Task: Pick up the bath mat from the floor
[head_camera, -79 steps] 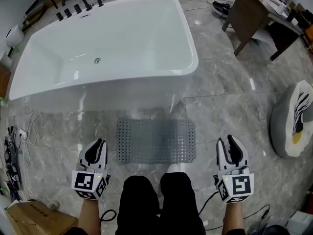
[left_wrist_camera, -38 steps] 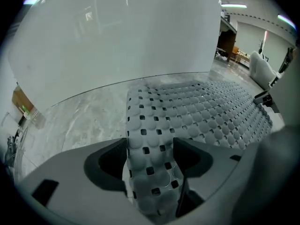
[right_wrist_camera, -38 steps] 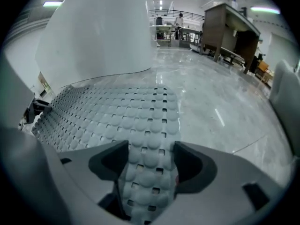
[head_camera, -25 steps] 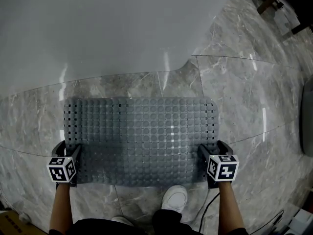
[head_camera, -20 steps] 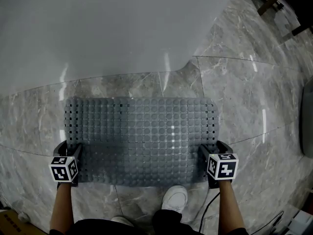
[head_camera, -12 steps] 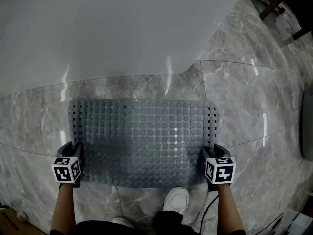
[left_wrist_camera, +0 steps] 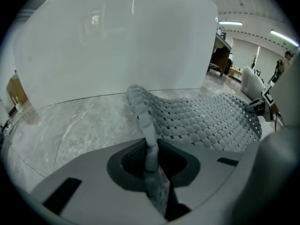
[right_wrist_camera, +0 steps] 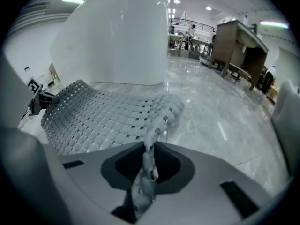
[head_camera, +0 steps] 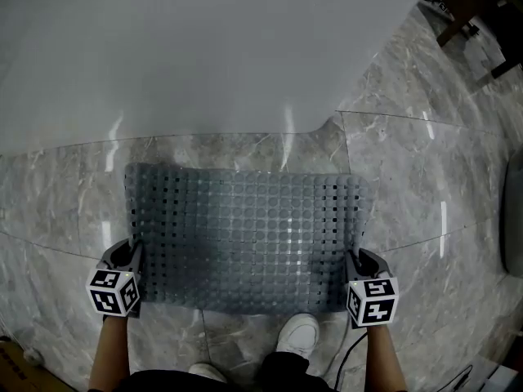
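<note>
Both arms reach fwd and low: my L gripper (head_camera: 131, 256) at the mat's (head_camera: 245, 237) near-left corner, R gripper (head_camera: 357, 262) at near-right. Both jaw pairs closing, mat edge pinched between pads. Mat lies on floor (head_camera: 409, 162) before tub (head_camera: 204, 47), gripped corners raised.

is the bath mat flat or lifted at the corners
Lifted at near corners: bath mat curls up into left claw and right claw, both closing on it.
</note>
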Tool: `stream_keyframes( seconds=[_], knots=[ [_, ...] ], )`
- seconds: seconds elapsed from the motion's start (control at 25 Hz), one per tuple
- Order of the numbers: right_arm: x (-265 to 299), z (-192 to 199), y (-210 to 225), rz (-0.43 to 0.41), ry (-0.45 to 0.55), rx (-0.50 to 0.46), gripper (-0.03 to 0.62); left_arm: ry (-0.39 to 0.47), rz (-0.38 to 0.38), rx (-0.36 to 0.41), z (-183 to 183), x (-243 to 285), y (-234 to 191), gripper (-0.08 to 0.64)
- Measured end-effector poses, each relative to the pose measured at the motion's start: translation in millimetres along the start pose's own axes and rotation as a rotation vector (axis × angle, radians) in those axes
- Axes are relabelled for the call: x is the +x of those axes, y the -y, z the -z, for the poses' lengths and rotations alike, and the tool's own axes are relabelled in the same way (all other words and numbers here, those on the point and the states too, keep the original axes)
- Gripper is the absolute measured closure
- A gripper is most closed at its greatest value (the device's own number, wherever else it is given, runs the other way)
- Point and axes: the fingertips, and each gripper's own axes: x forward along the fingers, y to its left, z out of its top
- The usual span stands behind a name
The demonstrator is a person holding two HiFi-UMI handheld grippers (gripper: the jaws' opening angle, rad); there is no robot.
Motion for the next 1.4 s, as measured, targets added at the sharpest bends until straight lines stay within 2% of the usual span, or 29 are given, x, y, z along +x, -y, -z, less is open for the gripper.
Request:
stream_keyframes(
  seconds=[0.24,0.48,0.76,0.88,1.12,1.28,1.4],
  knots=[
    [-40.4,-24.8,-19.1,-0.015,0.058,-0.033,0.52,0.057,0.02,0.028,-24.6,-39.2,12.4,0.505],
    [-83.5,-58.7,-42.2,-0.02,0.117,-0.125,0.522,0.094,0.044,0.07,-58.0,-79.5,32.7,0.506],
    [-114.1,-79.6,-72.1,-0.086,0.092,-0.158,0.523,0.08,0.099,0.086,-81.7,-111.5,60.4,0.509],
    [-128.4,-101.8,-75.0,-0.07,0.108,-0.171,0.526,0.088,0.083,0.101,-101.5,-126.7,66.5,0.512],
    [-201.6,-159.9,-58.4,-0.034,0.161,-0.165,0.526,0.156,0.055,0.103,-171.1,-191.0,65.8,0.512],
    [-276.6,-222.2,-48.9,0.008,0.215,-0.194,0.526,0.218,0.059,0.154,-246.6,-254.7,71.3,0.512],
    [-348.8,-268.9,-34.3,0.03,0.246,-0.182,0.525,0.258,0.052,0.15,-304.7,-322.9,82.8,0.512]
  ],
)
